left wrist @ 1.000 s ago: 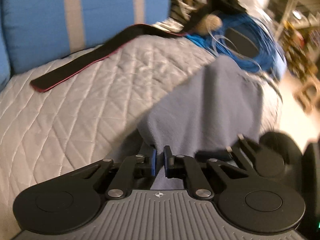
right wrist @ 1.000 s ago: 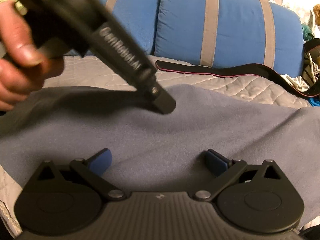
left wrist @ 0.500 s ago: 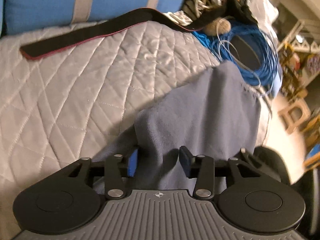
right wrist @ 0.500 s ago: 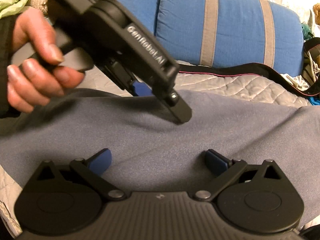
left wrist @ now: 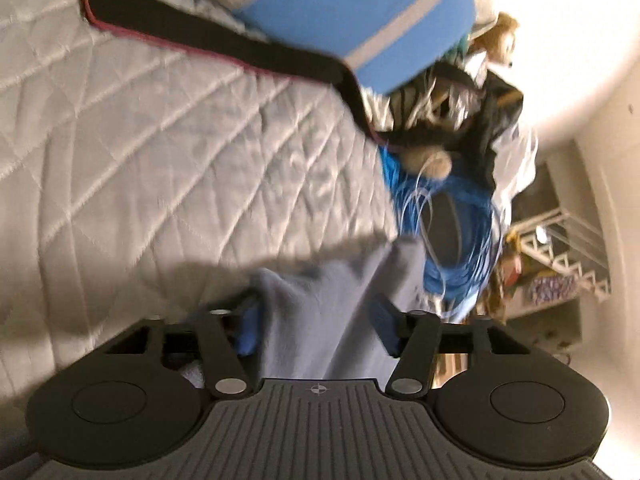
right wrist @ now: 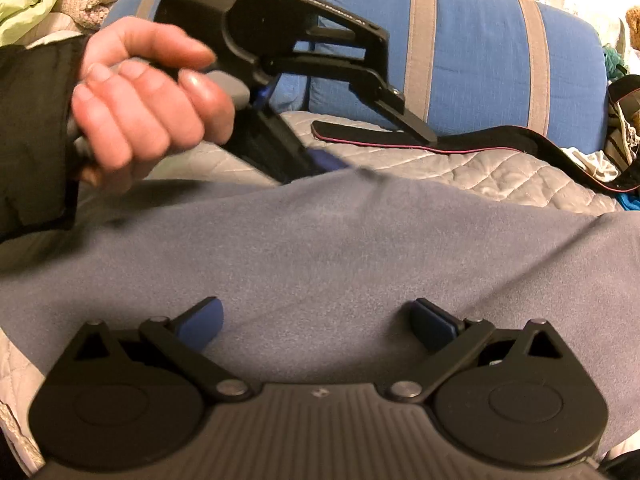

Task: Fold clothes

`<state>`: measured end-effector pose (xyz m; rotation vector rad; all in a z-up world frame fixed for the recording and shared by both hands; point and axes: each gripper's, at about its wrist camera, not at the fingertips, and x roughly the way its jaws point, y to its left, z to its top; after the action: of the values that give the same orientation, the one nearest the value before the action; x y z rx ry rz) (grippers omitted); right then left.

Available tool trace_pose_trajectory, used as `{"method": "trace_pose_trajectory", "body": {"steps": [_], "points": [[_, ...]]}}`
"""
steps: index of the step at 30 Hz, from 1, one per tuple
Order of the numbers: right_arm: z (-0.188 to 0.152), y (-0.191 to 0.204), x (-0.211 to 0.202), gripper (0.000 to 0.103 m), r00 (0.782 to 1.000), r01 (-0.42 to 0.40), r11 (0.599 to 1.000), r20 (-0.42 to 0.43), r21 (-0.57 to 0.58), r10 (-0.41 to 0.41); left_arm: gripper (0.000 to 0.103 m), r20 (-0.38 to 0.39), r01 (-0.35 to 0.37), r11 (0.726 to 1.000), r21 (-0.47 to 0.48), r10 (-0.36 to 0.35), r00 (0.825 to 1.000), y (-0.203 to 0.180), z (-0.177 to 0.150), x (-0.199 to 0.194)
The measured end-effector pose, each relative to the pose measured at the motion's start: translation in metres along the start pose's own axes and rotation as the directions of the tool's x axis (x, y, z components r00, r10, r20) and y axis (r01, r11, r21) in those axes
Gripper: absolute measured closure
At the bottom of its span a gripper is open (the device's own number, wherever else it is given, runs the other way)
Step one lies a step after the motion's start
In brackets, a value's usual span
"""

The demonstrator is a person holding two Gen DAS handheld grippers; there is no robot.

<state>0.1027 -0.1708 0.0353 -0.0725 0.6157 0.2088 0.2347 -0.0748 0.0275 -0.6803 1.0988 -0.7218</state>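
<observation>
Pale grey quilted bedcover (left wrist: 140,160) underneath everything, with big blue cushions with grey stripes (right wrist: 480,52) at the far side. On top of it, spread wide and mostly flat, large grey-blue fleece garment (right wrist: 320,248), reaching from the near edge to about the middle of the bed. Beyond the garment, long black strap with red edging (left wrist: 208,40). At the bed's end, coil of bright blue cable (left wrist: 460,248), just beside the far corner of the fleece.

Left gripper (left wrist: 316,326), held by a bare hand (right wrist: 140,108): jaws partly apart and closing, with a raised ridge of the fleece between the blue pads (left wrist: 248,332). Not yet pinched firmly, as far as can be judged; picture blurred there. Right gripper (right wrist: 316,320): jaws spread wide, low over the near part of the fleece, holding nothing.

Possible troubles from here:
- Closing on a thick bunch instead of one edge, and so folding in a crooked way, with wrinkles trapped inside.
- Closing too shallow, and losing the soft fleece at the first pull.
- Dragging the whole garment along the smooth quilt, because nothing pins the near part.
- Catching the loose cable loops with the far corner and pulling them over the bed.
</observation>
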Motion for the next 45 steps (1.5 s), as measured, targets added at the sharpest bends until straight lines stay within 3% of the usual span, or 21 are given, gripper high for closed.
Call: {"method": "trace_pose_trajectory", "body": {"steps": [2, 7, 9, 12, 15, 17, 20, 29, 31, 33, 35, 38, 45], "points": [[0.0, 0.0, 0.0, 0.0, 1.0, -0.001, 1.0, 0.0, 0.0, 0.001, 0.08, 0.014, -0.037, 0.999, 0.034, 0.036, 0.999, -0.008, 0.001, -0.002], [0.0, 0.0, 0.0, 0.0, 1.0, -0.002, 1.0, 0.001, -0.001, 0.002, 0.095, 0.021, -0.112, 0.974, 0.198, 0.11, 0.994, -0.034, -0.009, -0.004], [0.0, 0.0, 0.0, 0.0, 1.0, -0.003, 1.0, 0.001, -0.002, 0.003, 0.097, 0.08, -0.198, 0.923, 0.331, 0.182, 0.98, -0.055, -0.02, -0.009], [-0.001, 0.0, 0.0, 0.0, 1.0, -0.004, 1.0, 0.002, -0.002, 0.004, 0.098, 0.142, -0.288, 0.792, 0.538, 0.252, 0.957, -0.087, -0.042, -0.012], [-0.001, 0.0, 0.0, 0.0, 1.0, -0.004, 1.0, 0.002, -0.002, 0.004, 0.098, 0.135, -0.296, 0.69, 0.66, 0.279, 0.951, -0.103, -0.064, -0.008], [-0.001, 0.0, -0.001, 0.0, 1.0, -0.003, 1.0, 0.002, -0.002, 0.003, 0.098, 0.108, -0.282, 0.66, 0.696, 0.291, 0.951, -0.105, -0.075, -0.005], [-0.001, 0.001, 0.0, 0.0, 1.0, -0.002, 1.0, 0.002, -0.002, 0.003, 0.098, 0.075, -0.266, 0.647, 0.715, 0.307, 0.949, -0.102, -0.086, 0.001], [-0.003, 0.001, -0.001, 0.0, 1.0, -0.002, 1.0, 0.004, -0.006, 0.002, 0.095, 0.024, -0.249, 0.658, 0.711, 0.331, 0.943, -0.09, -0.087, 0.005], [-0.002, 0.001, -0.001, 0.0, 1.0, -0.002, 1.0, 0.003, -0.006, 0.002, 0.086, 0.009, -0.236, 0.683, 0.692, 0.319, 0.948, -0.088, -0.082, 0.006], [-0.002, 0.0, -0.001, 0.0, 1.0, -0.002, 1.0, 0.003, -0.006, 0.002, 0.066, 0.0, -0.222, 0.712, 0.666, 0.298, 0.955, -0.085, -0.077, 0.005], [-0.002, 0.0, 0.0, 0.0, 1.0, -0.003, 1.0, 0.003, -0.006, 0.003, 0.06, 0.01, -0.224, 0.731, 0.644, 0.285, 0.958, -0.082, -0.071, 0.004], [-0.002, -0.001, 0.0, 0.0, 1.0, -0.004, 1.0, 0.002, -0.006, 0.004, 0.056, 0.007, -0.223, 0.76, 0.61, 0.276, 0.961, -0.078, -0.063, 0.006], [-0.001, -0.001, -0.001, 0.0, 1.0, -0.006, 1.0, -0.004, -0.008, 0.006, 0.053, -0.047, -0.16, 0.881, 0.445, 0.201, 0.978, -0.055, -0.036, 0.018]]}}
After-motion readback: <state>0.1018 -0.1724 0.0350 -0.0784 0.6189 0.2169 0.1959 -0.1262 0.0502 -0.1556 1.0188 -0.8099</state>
